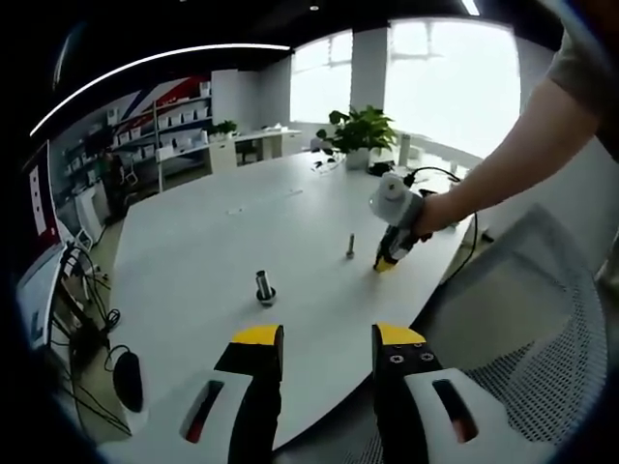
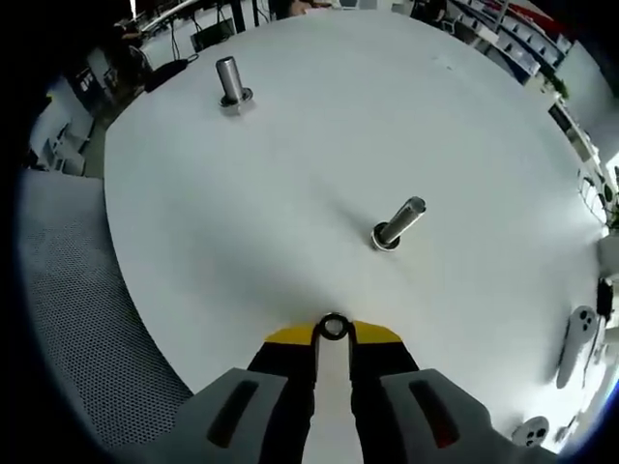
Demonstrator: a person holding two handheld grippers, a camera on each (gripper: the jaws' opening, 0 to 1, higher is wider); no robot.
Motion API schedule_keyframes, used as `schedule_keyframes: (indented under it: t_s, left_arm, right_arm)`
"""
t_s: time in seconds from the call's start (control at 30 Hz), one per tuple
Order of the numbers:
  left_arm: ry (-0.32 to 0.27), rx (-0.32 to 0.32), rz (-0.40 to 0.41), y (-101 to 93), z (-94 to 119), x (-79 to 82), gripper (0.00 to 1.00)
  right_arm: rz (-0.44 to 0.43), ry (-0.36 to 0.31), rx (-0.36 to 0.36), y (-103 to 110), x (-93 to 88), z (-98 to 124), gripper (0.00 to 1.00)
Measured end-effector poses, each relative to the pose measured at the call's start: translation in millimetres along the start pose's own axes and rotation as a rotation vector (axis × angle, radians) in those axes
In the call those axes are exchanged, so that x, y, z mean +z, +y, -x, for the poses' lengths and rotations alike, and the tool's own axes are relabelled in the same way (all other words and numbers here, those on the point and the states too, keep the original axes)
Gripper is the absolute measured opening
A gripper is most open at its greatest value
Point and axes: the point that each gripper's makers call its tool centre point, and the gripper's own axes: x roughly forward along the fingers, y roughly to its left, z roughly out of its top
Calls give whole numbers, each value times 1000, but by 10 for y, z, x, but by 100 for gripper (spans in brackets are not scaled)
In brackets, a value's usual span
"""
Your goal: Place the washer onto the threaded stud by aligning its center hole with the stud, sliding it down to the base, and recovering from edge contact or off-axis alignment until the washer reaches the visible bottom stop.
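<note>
Nearest in the right gripper view, the right gripper (image 2: 333,333) has its jaws drawn nearly together, pinching the washer (image 2: 333,327) at their yellow tips, its centre hole visible. Beyond it, on the white table (image 2: 290,145), stands the nearer threaded stud (image 2: 398,222); a second, thicker stud (image 2: 230,82) stands well apart, toward the far table edge.

In the left gripper view, the left gripper (image 1: 329,340) hangs with its jaws spread apart and nothing between them, over the table's near edge, beside a mesh chair (image 1: 542,319).

The step in hand appears to be the approach: the washer is off the stud, its descent not yet begun. To do it well, the washer's hole should be brought directly above the stud's tip, the washer level with the stud's axis, then lowered; if the rim catches, a slight lift and re-centring would serve better than pressing.

Open tabletop surrounds the nearer stud on all sides, so room for moving looks ample. A potted plant (image 1: 360,130) stands at the far end.
</note>
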Motion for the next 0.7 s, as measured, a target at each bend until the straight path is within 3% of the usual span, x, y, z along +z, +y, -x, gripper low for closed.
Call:
schedule_keyframes:
  t_s: [0.27,0.53,0.7]
  left_arm:
    - [-4,-9,8,-5,-4,9,35]
    - [-15,-9,12,-5,4,26,35]
    - [-14,-7,13,-5,6,22,35]
  right_arm:
    - [-4,-42,-17,-85,65,178,13]
    - [-37,-173,-79,-330,385,477,14]
    - [-38,-201,-80,-317,513,517,14]
